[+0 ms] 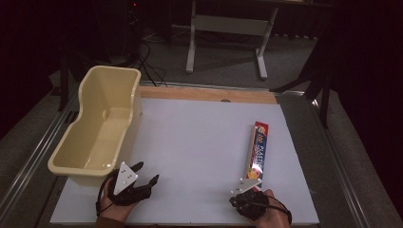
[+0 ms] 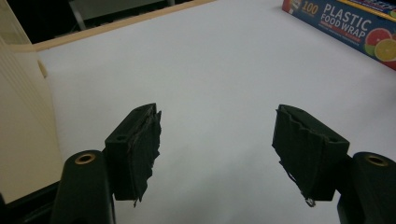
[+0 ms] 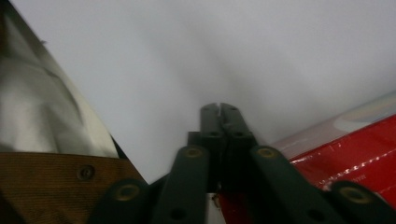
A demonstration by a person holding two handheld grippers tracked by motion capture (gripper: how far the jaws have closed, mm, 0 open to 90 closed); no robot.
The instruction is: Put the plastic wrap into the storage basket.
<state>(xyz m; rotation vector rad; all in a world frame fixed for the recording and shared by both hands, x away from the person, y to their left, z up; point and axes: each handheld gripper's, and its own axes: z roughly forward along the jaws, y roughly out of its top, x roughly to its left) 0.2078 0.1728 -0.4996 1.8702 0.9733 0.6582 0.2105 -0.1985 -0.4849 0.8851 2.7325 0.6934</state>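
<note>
- High view: white table (image 1: 199, 142) with a cream tub (image 1: 97, 126) on its left edge and a long box (image 1: 256, 149) lying lengthwise on the right half. Left gripper (image 1: 142, 183) sits at the near left, just beside the tub's near end, jaws spread. Right gripper (image 1: 248, 183) sits at the near right, at the box's near end; jaw gap cannot be told here. Floor, cables and a desk frame (image 1: 228, 28) lie beyond the table.
- Left gripper view: left gripper (image 2: 217, 135) with jaws wide apart, nothing between them, over bare table (image 2: 210, 70). Tub wall (image 2: 23, 135) at left. Box (image 2: 345, 28) at upper right, lettered "100 PLASTIC FOOD WRAP", with citrus slices pictured.
- Right gripper view: right gripper (image 3: 220, 108) with jaws closed together, empty, tips low over the table (image 3: 210, 56). Red box side (image 3: 345, 149) just right of the jaws; lettering unreadable.
</note>
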